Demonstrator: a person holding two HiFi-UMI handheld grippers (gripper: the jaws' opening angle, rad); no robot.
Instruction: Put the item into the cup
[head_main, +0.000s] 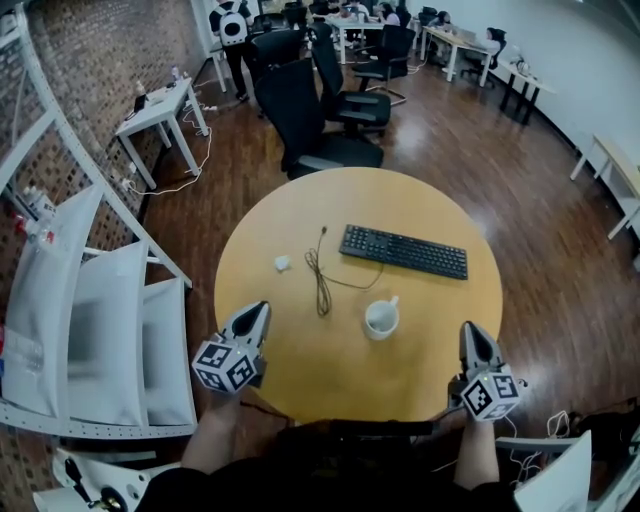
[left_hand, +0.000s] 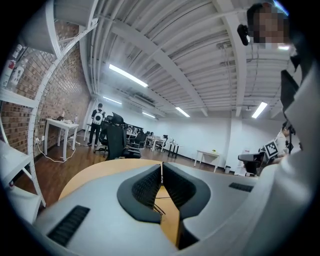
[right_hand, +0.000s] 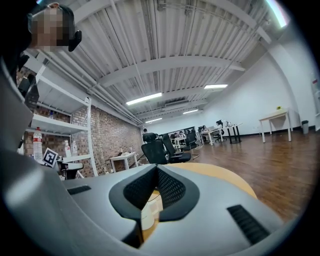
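A white cup (head_main: 381, 318) stands upright on the round wooden table (head_main: 420, 210), right of centre and near the front. A small white item (head_main: 282, 263) lies on the table's left part, far from the cup. My left gripper (head_main: 262, 308) hovers over the table's front left edge, shut and with nothing in it; in the left gripper view its jaws (left_hand: 161, 165) meet at the tip. My right gripper (head_main: 470, 328) is at the front right edge, to the right of the cup, its jaws (right_hand: 156, 166) likewise shut and holding nothing.
A black keyboard (head_main: 403, 251) lies behind the cup. A thin dark cable (head_main: 320, 275) runs between the item and the cup. Black office chairs (head_main: 305, 110) stand beyond the table, and white shelving (head_main: 100, 330) stands at the left.
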